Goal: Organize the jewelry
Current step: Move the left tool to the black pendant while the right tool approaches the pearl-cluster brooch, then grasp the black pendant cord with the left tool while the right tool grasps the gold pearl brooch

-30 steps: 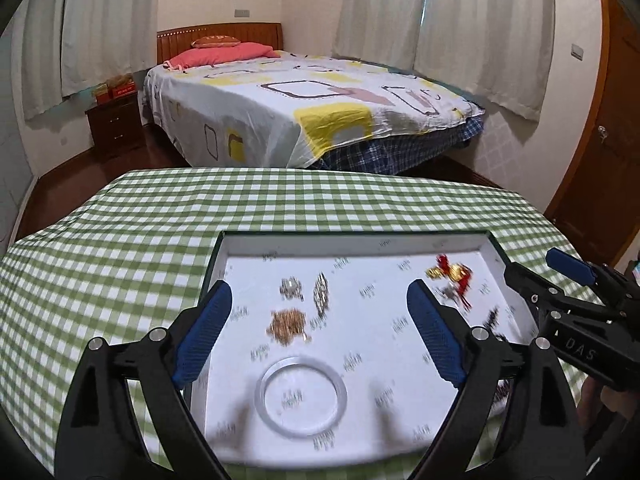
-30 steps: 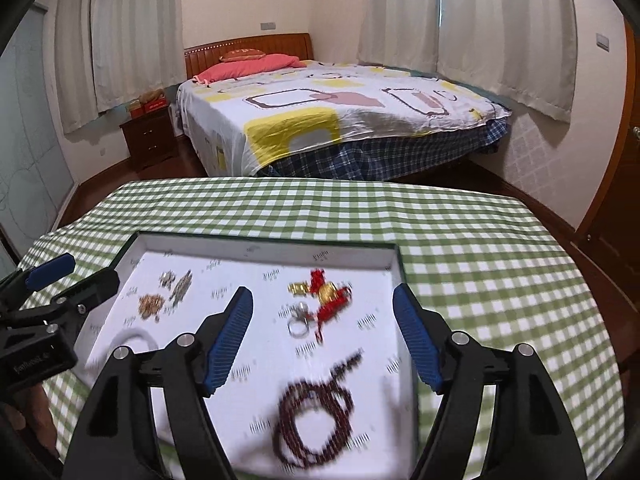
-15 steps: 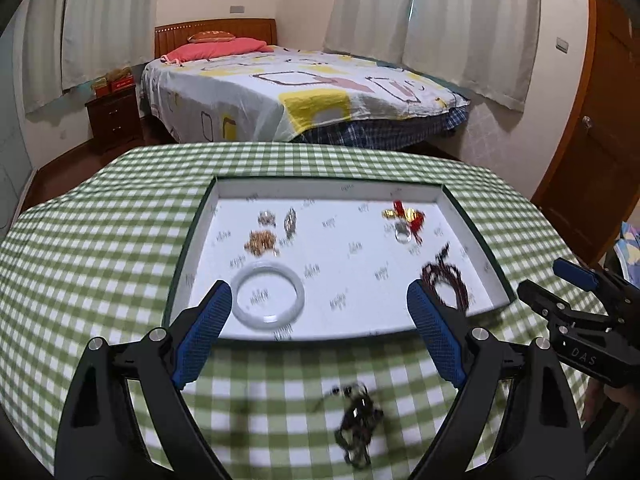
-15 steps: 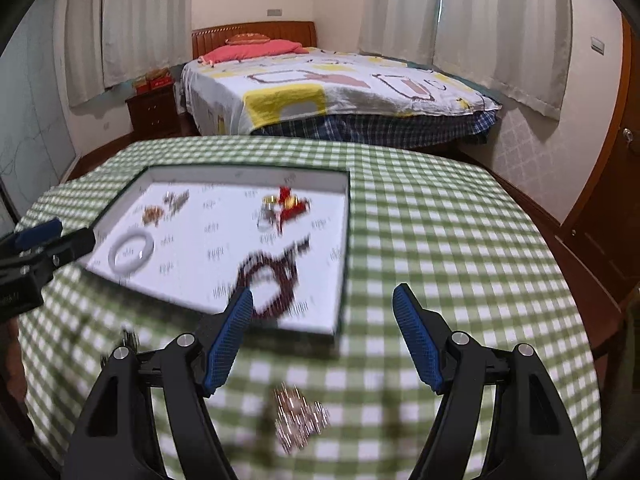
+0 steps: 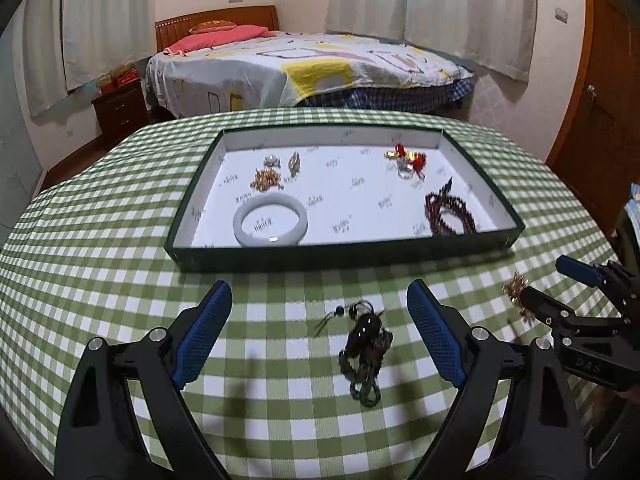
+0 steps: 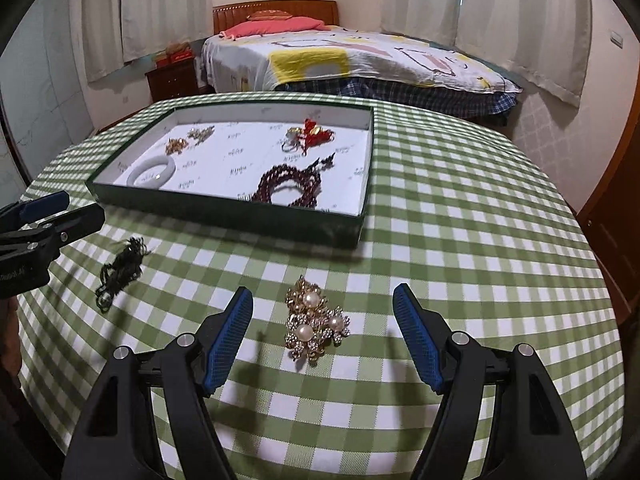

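Green-and-white checked cloth covers the counter (image 5: 100,240), where a dark green tray (image 5: 340,250) with a white floor sits. In the tray lie a white bangle (image 5: 271,224) near its front left, gold pieces (image 5: 266,179) behind it, a red-and-gold charm (image 5: 406,158) at the back right and dark red beads (image 5: 448,216) at the front right. Outside the tray, on the cloth just in front of it, lie 2 pieces. The left gripper (image 5: 320,332) hangs over a dark bead tangle (image 5: 364,350), fingers (image 5: 200,336) spread wide on either side, apart from it. The right gripper (image 6: 322,336) hangs over a gold-and-pearl cluster (image 6: 314,322), fingers (image 6: 228,336) likewise wide and holding nothing.
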A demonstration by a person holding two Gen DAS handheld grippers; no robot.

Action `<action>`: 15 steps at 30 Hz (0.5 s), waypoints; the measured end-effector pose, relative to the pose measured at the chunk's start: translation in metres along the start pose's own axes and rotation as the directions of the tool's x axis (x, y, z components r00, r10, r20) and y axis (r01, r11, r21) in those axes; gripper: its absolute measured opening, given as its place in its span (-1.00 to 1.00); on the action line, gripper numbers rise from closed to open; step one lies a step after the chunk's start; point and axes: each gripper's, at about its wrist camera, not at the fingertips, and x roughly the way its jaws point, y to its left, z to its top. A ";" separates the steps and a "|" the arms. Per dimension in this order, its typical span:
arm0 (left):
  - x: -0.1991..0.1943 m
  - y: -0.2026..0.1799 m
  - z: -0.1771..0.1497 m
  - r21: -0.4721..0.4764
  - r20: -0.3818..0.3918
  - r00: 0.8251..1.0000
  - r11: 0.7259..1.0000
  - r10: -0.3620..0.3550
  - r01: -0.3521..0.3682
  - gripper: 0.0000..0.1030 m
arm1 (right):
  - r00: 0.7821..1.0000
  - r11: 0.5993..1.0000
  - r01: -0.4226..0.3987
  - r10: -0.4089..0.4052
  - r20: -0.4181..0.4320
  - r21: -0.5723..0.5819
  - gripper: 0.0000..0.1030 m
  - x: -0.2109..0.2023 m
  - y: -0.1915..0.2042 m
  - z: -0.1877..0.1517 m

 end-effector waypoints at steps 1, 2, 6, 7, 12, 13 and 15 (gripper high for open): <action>0.002 -0.001 -0.002 0.001 -0.006 1.000 1.000 0.000 0.000 0.69 | 1.000 1.000 -0.003 0.003 -0.005 0.003 0.36 0.002 -0.001 -0.001; 0.004 -0.002 -0.004 0.003 -0.013 1.000 1.000 -0.001 0.001 0.69 | 1.000 1.000 -0.007 0.007 -0.013 0.009 0.36 0.006 -0.001 -0.002; 0.010 -0.007 -0.011 0.022 -0.030 1.000 1.000 0.000 0.001 0.69 | 0.999 1.000 -0.014 0.015 -0.043 0.019 0.32 0.016 -0.003 -0.005; 0.011 -0.008 -0.013 0.025 -0.034 0.999 1.000 -0.001 0.002 0.69 | 0.999 1.000 -0.015 0.016 -0.042 0.021 0.31 0.016 -0.003 -0.005; 0.018 -0.010 -0.019 0.033 -0.053 0.999 0.999 -0.007 0.009 0.69 | 0.998 1.000 -0.014 0.015 -0.068 0.026 0.08 0.021 -0.004 -0.003; 0.020 -0.011 -0.020 0.035 -0.056 0.998 0.999 -0.008 0.010 0.69 | 0.998 1.000 -0.015 0.016 -0.066 0.024 0.03 0.021 -0.005 -0.003; 0.022 -0.012 -0.020 0.038 -0.061 0.998 0.999 -0.010 0.013 0.69 | 0.998 1.000 -0.022 0.023 -0.061 0.016 -0.31 0.019 -0.005 -0.003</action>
